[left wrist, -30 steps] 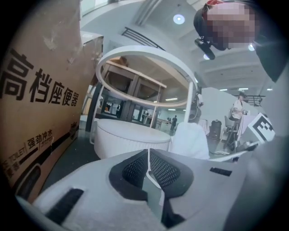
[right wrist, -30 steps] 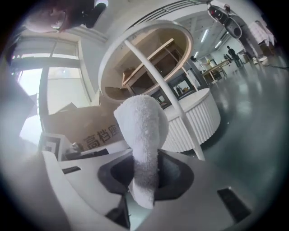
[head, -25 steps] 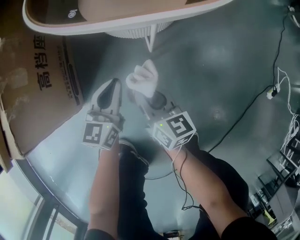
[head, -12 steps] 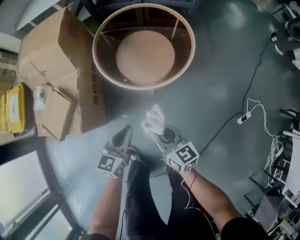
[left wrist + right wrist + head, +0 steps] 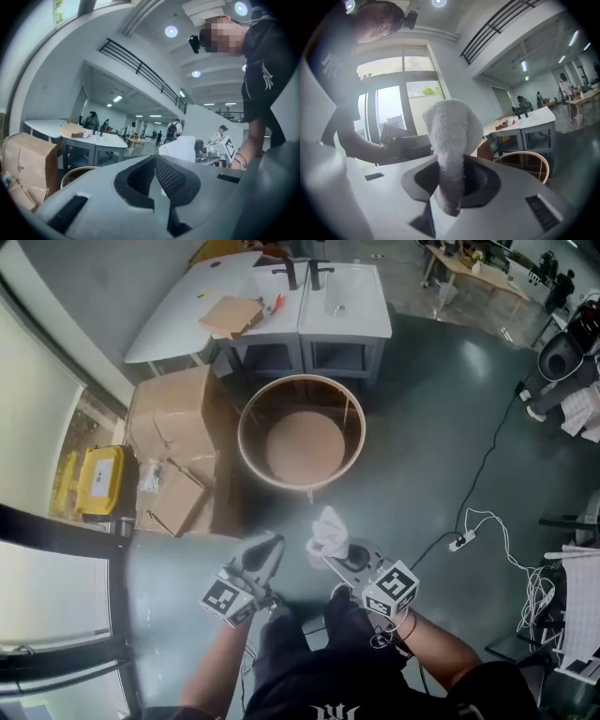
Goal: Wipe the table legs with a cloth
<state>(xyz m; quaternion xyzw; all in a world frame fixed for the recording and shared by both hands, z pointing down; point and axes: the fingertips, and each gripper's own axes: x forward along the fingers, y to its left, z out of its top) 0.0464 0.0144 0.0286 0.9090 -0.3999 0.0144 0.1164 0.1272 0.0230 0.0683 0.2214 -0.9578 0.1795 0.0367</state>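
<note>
Pinching the white cloth (image 5: 327, 527) in my right gripper (image 5: 332, 550), left gripper (image 5: 271, 544) jaws closed, empty; round table (image 5: 243, 432) legs at 12 o'clock.

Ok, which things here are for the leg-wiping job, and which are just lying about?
For the job:
white cloth, clamped in the right tool
round table
left tool, shut and empty

Lying about:
cardboard boxes
yellow case
white desks
power strip on the floor

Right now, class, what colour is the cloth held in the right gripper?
The cloth is white, seen best in the right gripper view.
</note>
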